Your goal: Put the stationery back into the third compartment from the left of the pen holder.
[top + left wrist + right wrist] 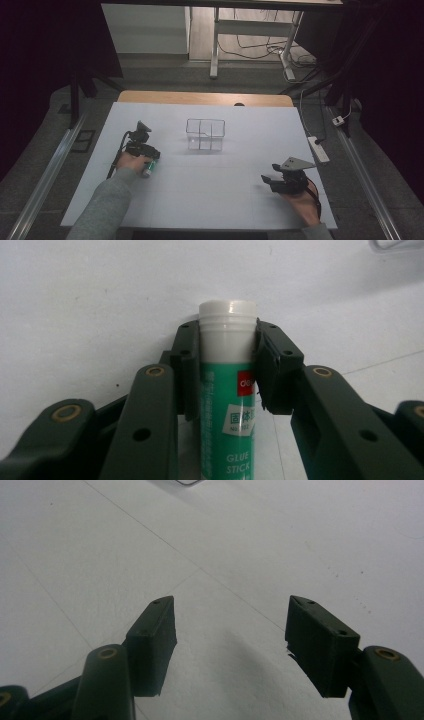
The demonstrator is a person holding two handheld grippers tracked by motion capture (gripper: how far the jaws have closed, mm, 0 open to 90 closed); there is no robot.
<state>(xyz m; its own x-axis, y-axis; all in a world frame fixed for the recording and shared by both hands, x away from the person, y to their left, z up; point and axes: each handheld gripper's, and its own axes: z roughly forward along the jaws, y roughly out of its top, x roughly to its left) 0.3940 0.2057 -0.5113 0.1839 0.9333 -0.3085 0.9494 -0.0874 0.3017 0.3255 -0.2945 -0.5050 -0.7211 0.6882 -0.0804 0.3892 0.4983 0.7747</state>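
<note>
On the left side of the white table sheet point(210, 190), the left gripper point(227, 347) has its two black jaws clamped on a green-and-white cylindrical plastic glue stick point(227, 385), one pad against each side of the tube just below the white ribbed cap. No earlier frame to compare, so only the grip itself is noted. Cap pokes out past the jaw tips; the green label with "GLUE STICK" print runs back between the jaws toward the camera. In the high view the same left gripper point(145, 150) sits low on the sheet with the person's hand and grey sleeve point(105, 205) behind it, and the glue stick point(150, 167) shows at its near side, green body with pale end, lying close to or on the sheet; cannot tell whether it is lifted.

The right gripper point(230, 645) has its jaws wide apart, nothing between them, just bare white sheet below. In the high view the right gripper point(282, 181), with its grey three-cornered plate on top, rests near the right front of the sheet, well apart from the left one.

A clear plastic box with dividers point(205, 134) stands upright mid-sheet, between and beyond both grippers, near the glue stick but not touching.
</note>
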